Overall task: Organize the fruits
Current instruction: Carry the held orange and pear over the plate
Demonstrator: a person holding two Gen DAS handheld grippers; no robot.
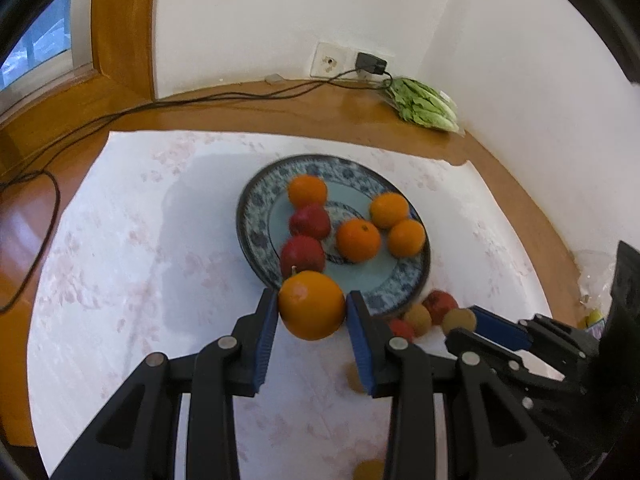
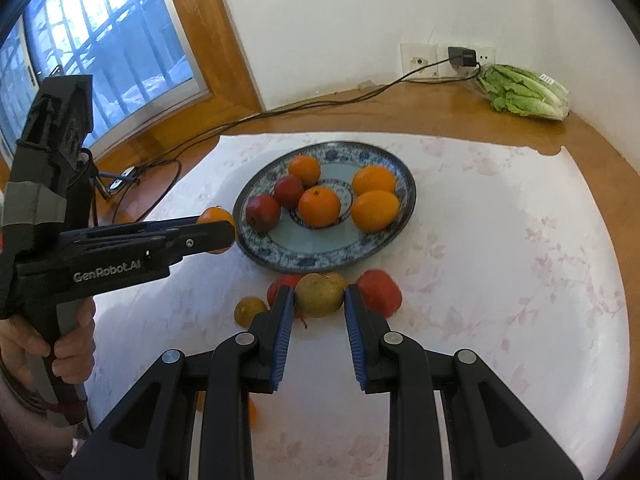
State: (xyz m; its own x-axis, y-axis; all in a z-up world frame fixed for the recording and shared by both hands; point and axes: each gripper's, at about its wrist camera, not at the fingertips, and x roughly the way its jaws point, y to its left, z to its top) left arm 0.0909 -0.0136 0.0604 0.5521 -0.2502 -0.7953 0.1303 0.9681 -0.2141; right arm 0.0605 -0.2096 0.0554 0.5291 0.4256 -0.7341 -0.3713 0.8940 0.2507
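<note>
My left gripper is clamped on an orange, both blue pads pressing its sides, and I hold it off the cloth just beside the plate's near-left rim. My right gripper is clamped on a yellow-brown fruit, lifted just in front of the plate's near rim. My hand wraps the left gripper's handle at the cloth's left edge.

On the plate lie four oranges and two red fruits: the red ones along the left side, one orange at the middle, one at the far-left rim and two together at the right. On the cloth by the near rim sit two red fruits, either side of my right gripper's fingers, and a small yellowish fruit to their left.

The cloth covers most of the wooden counter. In the far right corner, against the wall, lies a bag of greens, with a cable running along the far edge from a wall socket.
</note>
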